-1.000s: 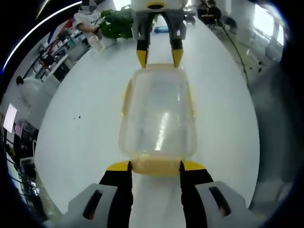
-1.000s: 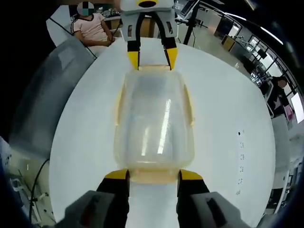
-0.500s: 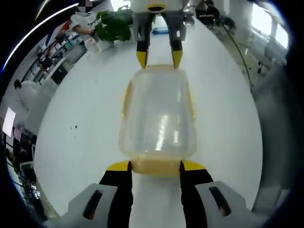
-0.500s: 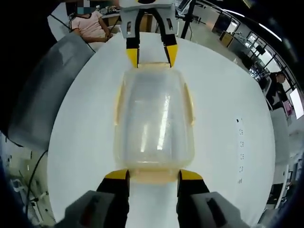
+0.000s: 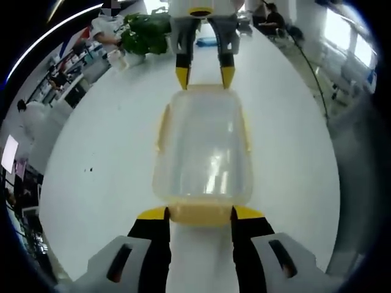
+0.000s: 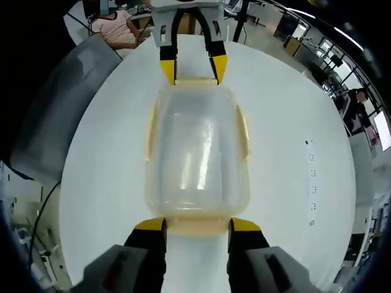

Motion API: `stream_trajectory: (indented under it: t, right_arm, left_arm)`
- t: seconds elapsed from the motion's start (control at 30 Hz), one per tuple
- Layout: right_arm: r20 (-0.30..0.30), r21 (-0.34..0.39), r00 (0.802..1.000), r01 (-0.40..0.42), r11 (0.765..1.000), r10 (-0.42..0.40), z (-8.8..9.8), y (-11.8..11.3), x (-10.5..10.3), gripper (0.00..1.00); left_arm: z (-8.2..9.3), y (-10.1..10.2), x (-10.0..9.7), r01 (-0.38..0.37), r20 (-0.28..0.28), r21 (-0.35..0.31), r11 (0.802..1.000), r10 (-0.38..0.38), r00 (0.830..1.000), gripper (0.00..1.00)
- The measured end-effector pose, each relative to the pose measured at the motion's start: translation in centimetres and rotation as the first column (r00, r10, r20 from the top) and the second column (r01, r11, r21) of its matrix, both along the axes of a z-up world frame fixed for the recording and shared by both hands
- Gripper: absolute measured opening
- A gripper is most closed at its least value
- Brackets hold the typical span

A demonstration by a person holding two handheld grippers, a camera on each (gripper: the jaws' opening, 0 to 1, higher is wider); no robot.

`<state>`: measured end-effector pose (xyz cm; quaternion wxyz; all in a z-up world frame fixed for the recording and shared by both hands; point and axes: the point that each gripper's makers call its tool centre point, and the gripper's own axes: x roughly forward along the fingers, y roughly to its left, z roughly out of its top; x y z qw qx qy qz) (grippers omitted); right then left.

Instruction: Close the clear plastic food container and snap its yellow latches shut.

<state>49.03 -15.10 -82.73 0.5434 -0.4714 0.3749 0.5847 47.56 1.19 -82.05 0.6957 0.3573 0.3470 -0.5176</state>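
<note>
Squarely between both grippers, clear rounded container [image 5: 203, 149] on white table [image 5: 110, 152], left gripper [image 5: 199, 213] and right gripper [image 6: 190, 225] each spread wide around a yellow end latch [image 5: 200, 214], plant [image 5: 146, 32] beyond in left gripper view.

One container [image 5: 203, 146], four yellow latches [image 5: 201, 214], two tongs [image 5: 200, 213].

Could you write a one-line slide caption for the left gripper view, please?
Left tongs and right tongs straddle opposite end latches of the lidded clear container on a white table.

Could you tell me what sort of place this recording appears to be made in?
Probably an open-plan office or lab: a large white table, a potted plant, and seated people beyond it among desks and equipment.
</note>
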Motion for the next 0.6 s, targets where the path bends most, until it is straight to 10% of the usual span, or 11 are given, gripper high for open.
stream_trajectory:
  t: [0.6]
  right_arm:
    - [-0.083,0.04,0.996,0.016,0.999,-0.013,-0.6,0.8,-2.4,0.36]
  left_arm:
    - [-0.9,0.9,-1.0,0.048,-0.072,0.012,0.999,-0.047,0.996,0.36]
